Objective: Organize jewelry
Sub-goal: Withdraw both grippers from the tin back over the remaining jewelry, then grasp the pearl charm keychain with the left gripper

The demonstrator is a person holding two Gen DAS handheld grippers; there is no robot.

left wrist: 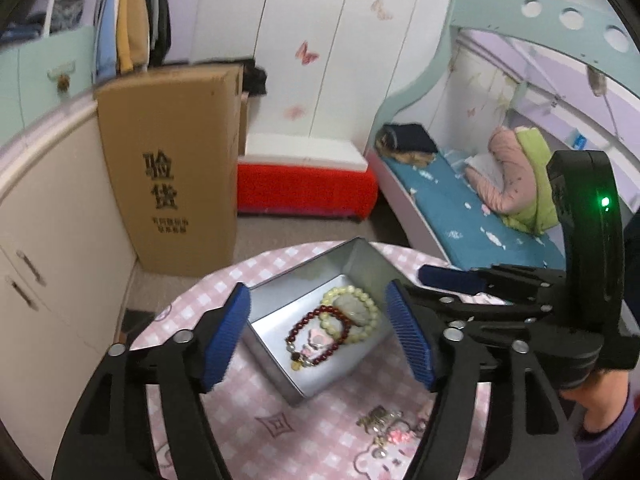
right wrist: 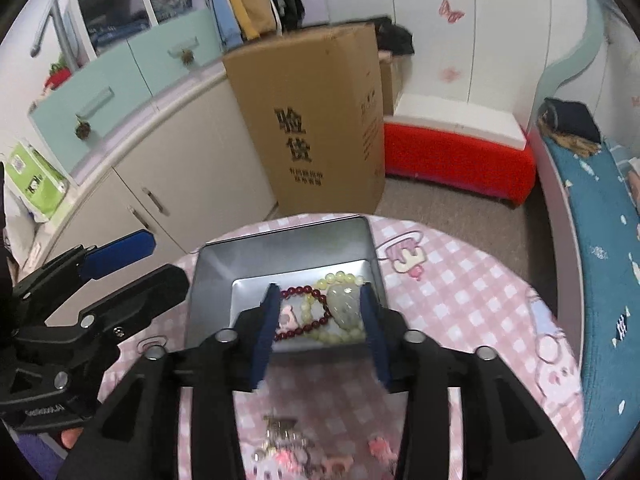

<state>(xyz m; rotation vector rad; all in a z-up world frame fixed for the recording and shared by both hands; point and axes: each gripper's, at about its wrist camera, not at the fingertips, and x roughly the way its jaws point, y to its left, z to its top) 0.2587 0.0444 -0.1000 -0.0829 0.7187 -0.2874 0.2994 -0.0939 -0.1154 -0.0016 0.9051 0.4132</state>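
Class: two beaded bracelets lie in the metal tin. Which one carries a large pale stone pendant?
The pale yellow-green bracelet, nearer the tin's right wall. The dark red bracelet beside it has smaller beads and no big stone.

Tall brown cardboard box (right wrist: 316, 120) standing on the floor against the cream cabinet carried two big black characters, 验货, stacked vertically on its front face; same print showed in the left wrist view (left wrist: 168, 168). Two smaller lines printed beneath them were too blurred to read. Nothing else was legible.
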